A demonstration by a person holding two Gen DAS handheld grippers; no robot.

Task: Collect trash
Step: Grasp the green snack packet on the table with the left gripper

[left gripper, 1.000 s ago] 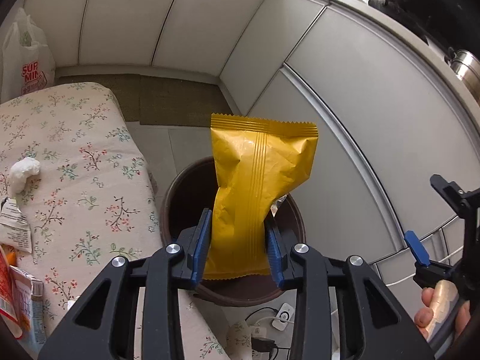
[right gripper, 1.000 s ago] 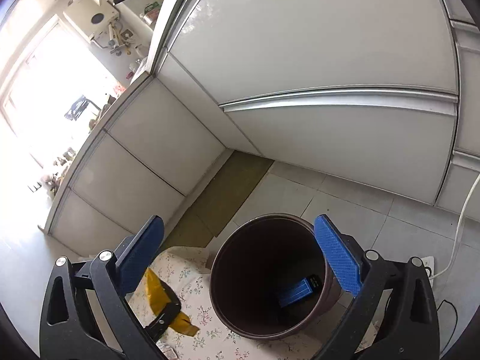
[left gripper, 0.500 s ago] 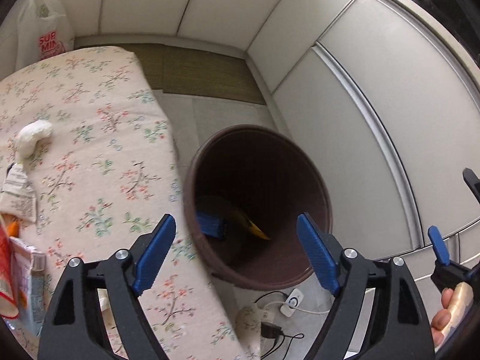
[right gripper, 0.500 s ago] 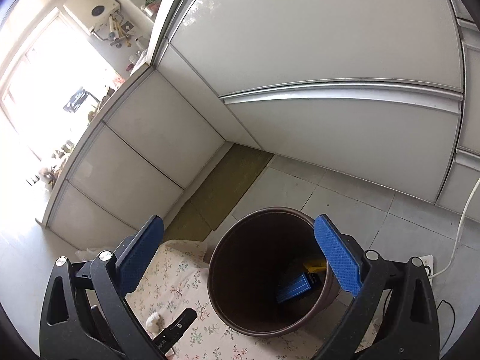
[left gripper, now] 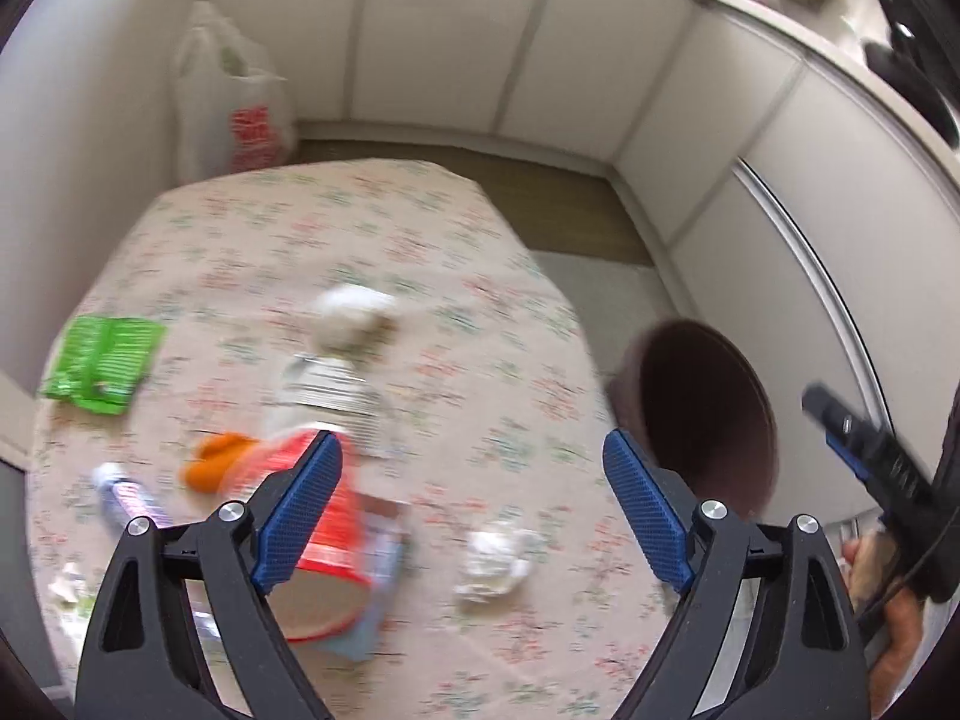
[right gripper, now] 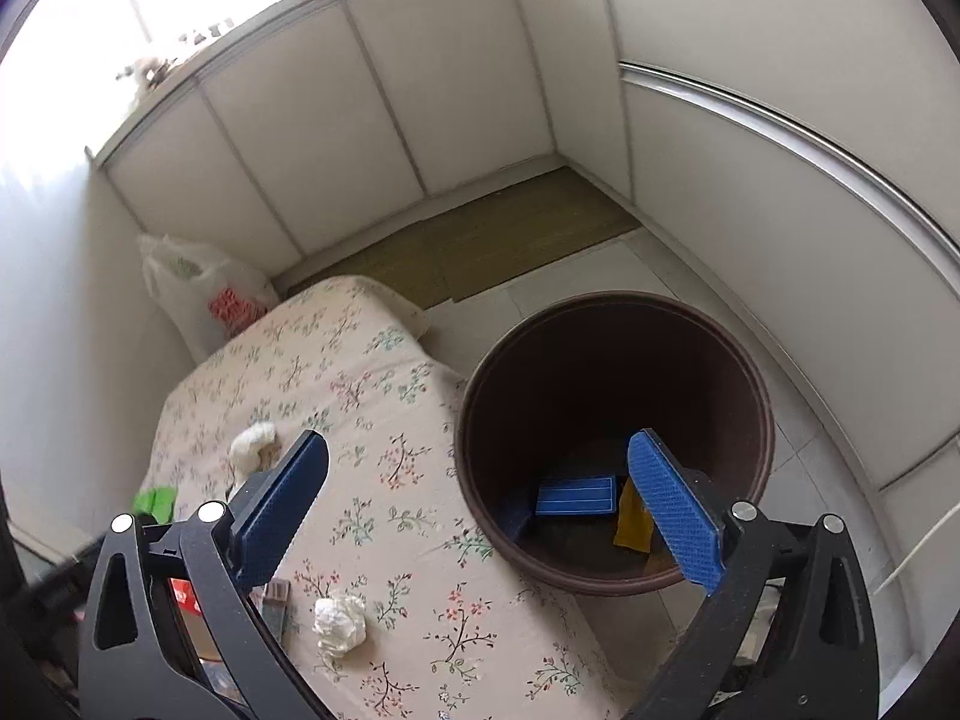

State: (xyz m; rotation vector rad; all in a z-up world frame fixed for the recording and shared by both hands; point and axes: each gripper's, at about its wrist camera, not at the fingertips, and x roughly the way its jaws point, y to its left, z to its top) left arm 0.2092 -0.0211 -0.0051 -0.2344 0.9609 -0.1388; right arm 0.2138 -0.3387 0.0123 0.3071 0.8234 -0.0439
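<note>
Between pickups: both jaws wide, empty. Left gripper (left gripper: 471, 516) over the tabletop (left gripper: 420, 228) trash, crumpled tissue (left gripper: 492, 558) bottom center; bin (right gripper: 612, 444) right. Next I'd grab that tissue

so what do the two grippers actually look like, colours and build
Both look alike. The left gripper and right gripper each have a black plastic frame with triangular cut-outs, silver screw heads at the joints, and two flat fingers with blue cross-hatched textured pads. A bare hand grips the right one's handle; no sleeve shows.
</note>
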